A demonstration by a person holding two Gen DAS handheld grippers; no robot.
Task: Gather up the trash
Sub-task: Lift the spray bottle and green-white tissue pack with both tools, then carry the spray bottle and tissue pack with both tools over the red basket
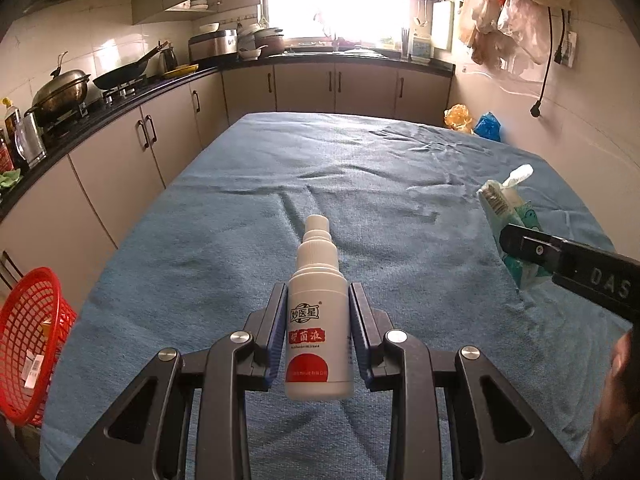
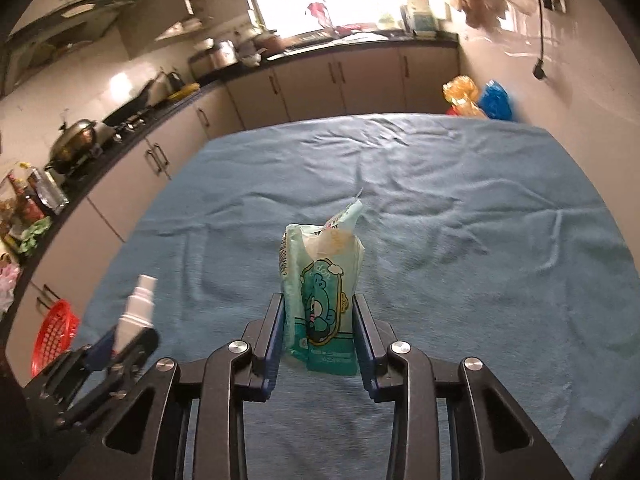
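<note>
A white spray bottle [image 1: 318, 320] with a red label sticks out forward between the blue pads of my left gripper [image 1: 319, 296], which is shut on it above the blue cloth. In the right wrist view the same bottle [image 2: 138, 312] shows at the lower left in the left gripper [image 2: 124, 340]. My right gripper [image 2: 319, 304] is shut on a pale green tissue packet [image 2: 324, 296] with a cartoon bear, its torn top pointing up. From the left wrist view the packet [image 1: 508, 212] and one dark finger [image 1: 532, 246] of the right gripper appear at the right edge.
A blue cloth [image 1: 360, 184] covers the table. A red mesh basket [image 1: 30, 340] stands off the table's left edge, also red basket [image 2: 54, 336]. Kitchen counters with pans [image 1: 64, 92] run along the left and back. Orange and blue bags [image 1: 472, 120] lie beyond the far right corner.
</note>
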